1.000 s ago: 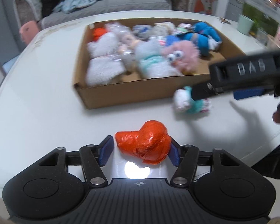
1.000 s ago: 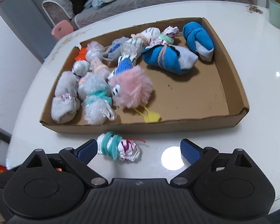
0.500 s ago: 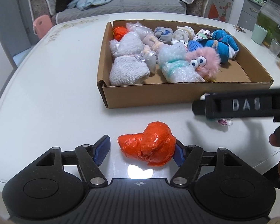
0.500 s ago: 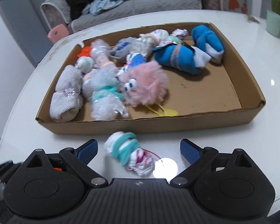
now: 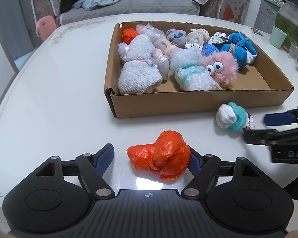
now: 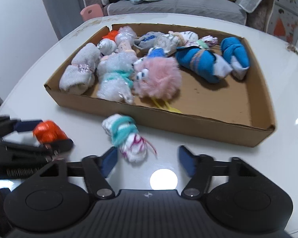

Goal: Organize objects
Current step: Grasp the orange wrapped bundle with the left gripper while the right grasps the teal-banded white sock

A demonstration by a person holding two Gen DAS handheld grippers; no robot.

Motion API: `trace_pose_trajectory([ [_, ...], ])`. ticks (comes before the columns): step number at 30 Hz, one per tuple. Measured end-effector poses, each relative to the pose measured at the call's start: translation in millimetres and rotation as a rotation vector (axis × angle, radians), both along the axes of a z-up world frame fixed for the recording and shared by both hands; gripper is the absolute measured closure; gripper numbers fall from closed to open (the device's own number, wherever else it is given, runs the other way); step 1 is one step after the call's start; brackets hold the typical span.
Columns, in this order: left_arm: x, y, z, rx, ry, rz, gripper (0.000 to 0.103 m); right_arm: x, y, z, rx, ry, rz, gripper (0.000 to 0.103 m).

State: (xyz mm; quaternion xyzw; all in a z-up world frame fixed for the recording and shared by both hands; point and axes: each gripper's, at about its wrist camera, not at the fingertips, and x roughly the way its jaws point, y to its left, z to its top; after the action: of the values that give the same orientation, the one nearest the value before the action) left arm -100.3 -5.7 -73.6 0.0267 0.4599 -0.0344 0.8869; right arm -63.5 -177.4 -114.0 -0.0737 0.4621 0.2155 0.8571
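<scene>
A shallow cardboard box (image 5: 188, 103) on the white table holds several wrapped bundles and a pink fluffy toy (image 5: 220, 67). An orange plastic bundle (image 5: 161, 156) lies on the table between the fingers of my left gripper (image 5: 152, 158), which is open; its right pad touches the bundle. A white and teal sock bundle (image 6: 127, 138) lies in front of the box, by the left finger of my open right gripper (image 6: 149, 158). The sock bundle also shows in the left wrist view (image 5: 233, 119), and the orange bundle in the right wrist view (image 6: 48, 131).
The box also shows in the right wrist view (image 6: 188, 123). A green cup (image 5: 278, 37) and jars stand at the table's far right. A grey sofa (image 5: 129, 2) with clothes lies beyond the table. A pink stool (image 5: 45, 26) stands at the left.
Both grippers have pulled back and shifted; the right gripper has swung to the right in the left wrist view. The sock bundle now lies nearer the right gripper's left finger. Both bundles stay on the table.
</scene>
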Motion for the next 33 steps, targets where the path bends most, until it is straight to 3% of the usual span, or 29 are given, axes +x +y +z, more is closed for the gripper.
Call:
trace_pose_trajectory([
  [3,1.1,-0.3,-0.5,-0.003,0.001,0.007,0.022,4.7,-14.4,-2.8,-0.030,-0.003,-0.054,0.045],
  [6,1.2,-0.7,-0.6,-0.002,0.001,0.007,0.021,3.9,-18.5,1.6,0.027,0.004,-0.080,0.040],
  [8,-0.1,0.4,-0.8,0.000,-0.002,0.002,0.020,1.3,-10.2,5.7,0.071,-0.017,-0.062,0.028],
  [12,-1.3,2.2,-1.7,0.001,-0.012,-0.002,0.019,2.5,6.3,5.5,0.111,-0.040,-0.095,0.014],
  [16,-0.9,4.8,-2.4,0.000,-0.027,0.006,0.019,2.6,22.4,0.8,0.063,-0.055,-0.137,0.014],
  [26,-7.7,6.0,-6.5,-0.002,-0.081,0.028,0.018,1.4,33.5,-9.3,0.009,-0.062,-0.207,0.032],
  [29,-9.9,4.3,-3.4,-0.007,-0.089,0.020,0.036,0.7,30.5,-6.8,0.016,-0.066,-0.193,0.052],
  [30,-11.0,3.0,-2.5,-0.007,-0.091,0.015,0.043,0.0,28.6,-6.3,0.021,-0.062,-0.186,0.053],
  [33,-13.1,0.6,-1.9,-0.007,-0.087,0.018,0.044,-2.1,27.6,-6.8,0.020,-0.068,-0.146,0.054],
])
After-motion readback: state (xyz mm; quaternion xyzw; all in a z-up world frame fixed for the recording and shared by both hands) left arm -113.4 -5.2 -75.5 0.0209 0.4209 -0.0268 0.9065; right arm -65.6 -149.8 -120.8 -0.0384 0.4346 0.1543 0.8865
